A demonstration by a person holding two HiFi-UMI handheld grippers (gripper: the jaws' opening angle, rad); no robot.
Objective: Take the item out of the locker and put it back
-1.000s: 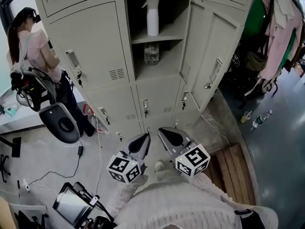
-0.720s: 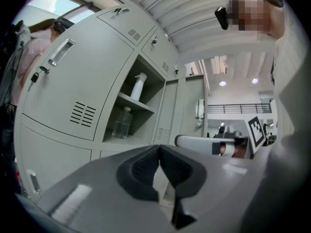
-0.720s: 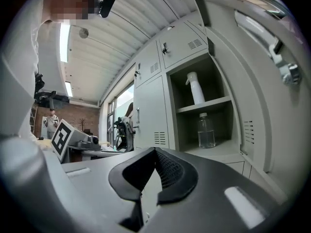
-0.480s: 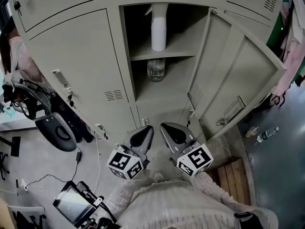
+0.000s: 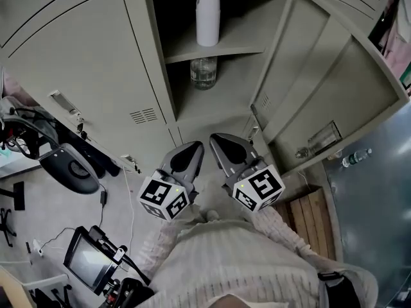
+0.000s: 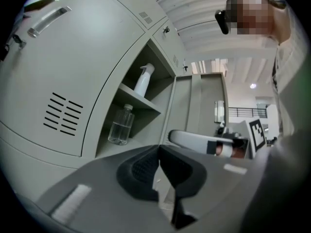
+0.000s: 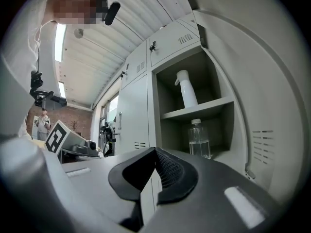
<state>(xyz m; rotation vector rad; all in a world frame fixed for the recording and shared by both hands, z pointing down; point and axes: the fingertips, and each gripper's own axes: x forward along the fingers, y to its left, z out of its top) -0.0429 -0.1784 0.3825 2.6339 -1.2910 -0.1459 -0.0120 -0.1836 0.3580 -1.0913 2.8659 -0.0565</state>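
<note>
- Left claw (image 5: 190, 151): clenched, pads meeting, nothing between them. It points level at the locker front, well short of the opening.
- Right claw (image 5: 221, 145): clenched too and empty. It sits just beside the left one, aimed the same way. The two marker cubes hang low, close to my operator's chest.
- Open locker compartment (image 5: 231, 88) is straight ahead of both claws. Its door (image 5: 321, 88) is swung wide to the right and is clear of the reach path.
- One shelf (image 5: 241, 49) splits the compartment in two.
- A white spray bottle (image 5: 207, 15) stands upright on the shelf, left of middle and near the front edge.
- A clear bottle (image 5: 203, 73) stands upright on the compartment floor under the shelf, set back from the front edge. It is capped and partly filled with clear liquid.
- I cannot tell which of the two is the item. Neither is touched, so I judge the take-out not yet begun.
- Handling guess, clear bottle: thin plastic, smooth, likely to dent under a hard squeeze, and the liquid adds some weight and slosh. I would take it across the mid-body below the shoulder, with moderate squeeze. Headroom under the shelf looks tight, so I would draw it straight out.
- Handling guess, spray bottle: stiffer wall, taller, with a trigger head on top, so it looks tippy. I would take hold low on the straight body, not the neck.
- Either claw must open before going in.
</note>
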